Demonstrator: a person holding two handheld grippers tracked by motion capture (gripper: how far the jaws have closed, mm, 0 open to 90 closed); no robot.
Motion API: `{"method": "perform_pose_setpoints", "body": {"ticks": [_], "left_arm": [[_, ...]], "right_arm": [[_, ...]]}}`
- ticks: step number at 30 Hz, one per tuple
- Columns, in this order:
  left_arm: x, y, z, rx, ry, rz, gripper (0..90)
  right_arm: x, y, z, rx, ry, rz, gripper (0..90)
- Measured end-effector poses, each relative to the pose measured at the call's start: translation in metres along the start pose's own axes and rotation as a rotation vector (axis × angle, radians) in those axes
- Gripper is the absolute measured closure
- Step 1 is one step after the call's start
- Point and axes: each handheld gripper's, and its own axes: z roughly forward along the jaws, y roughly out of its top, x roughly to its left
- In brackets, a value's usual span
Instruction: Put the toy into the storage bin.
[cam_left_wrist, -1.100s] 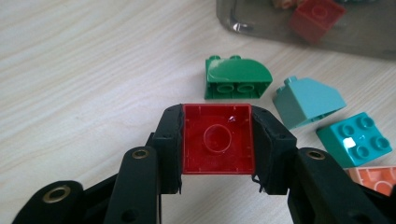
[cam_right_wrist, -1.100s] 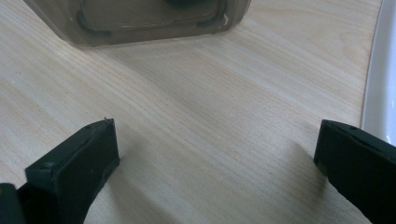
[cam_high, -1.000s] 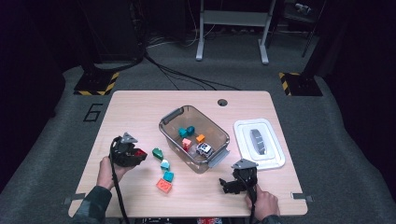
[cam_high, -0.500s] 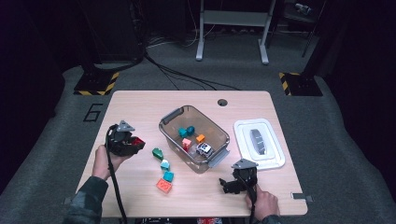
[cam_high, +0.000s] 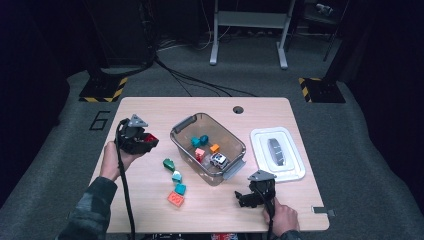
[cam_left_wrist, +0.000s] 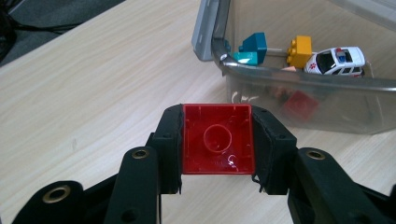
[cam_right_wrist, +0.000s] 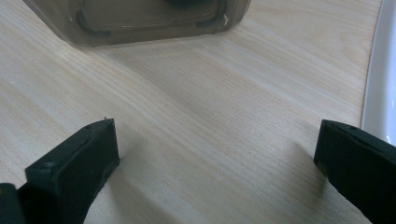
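Left gripper (cam_high: 145, 143) is clamped on a red brick (cam_left_wrist: 218, 138), hollow underside facing its camera, both black pads pressed flat against the brick's sides. In the high view the brick (cam_high: 148, 140) sits at the gripper tip, held up over the left part of the wooden table (cam_high: 150, 107), left of the clear bin (cam_high: 184, 125) and not touching it. Left hand (cam_high: 114, 159) comes in from the near-left edge, cable trailing down the forearm.

Right gripper (cam_high: 244, 199) rests low at the near-right of the table, jaws spread wide with nothing between them, bare wood under them in the right gripper view. It is just near of the bin's near-right corner and near-left of the white lid (cam_high: 277, 152), which lies flat right of the bin.

Inside the bin: teal blocks (cam_high: 199, 140), an orange block (cam_high: 214, 148), a pinkish-red piece (cam_high: 200, 153), a white toy car (cam_high: 218, 160).

Loose on the table between the grippers, left of the bin: a green piece (cam_high: 168, 164), two teal pieces (cam_high: 177, 176) and (cam_high: 180, 189) in a rough line, then an orange-red flat brick (cam_high: 175, 198) nearest the person.
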Motion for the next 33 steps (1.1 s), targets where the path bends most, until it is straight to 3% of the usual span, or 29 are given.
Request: {"method": "perform_pose_setpoints", "body": {"ticks": [11, 23, 33], "left_arm": [[-0.005, 0.025, 0.004, -0.012, 0.002, 0.032, 59.0], [-0.020, 0.045, 0.028, -0.011, -0.021, 0.057, 58.9], [-0.032, 0.051, 0.047, -0.003, -0.057, 0.064, 58.9]], "right_arm": [[0.000, 0.000, 0.000, 0.000, 0.000, 0.000, 0.0], [0.000, 0.000, 0.000, 0.000, 0.000, 0.000, 0.0], [0.000, 0.000, 0.000, 0.000, 0.000, 0.000, 0.0]]}}
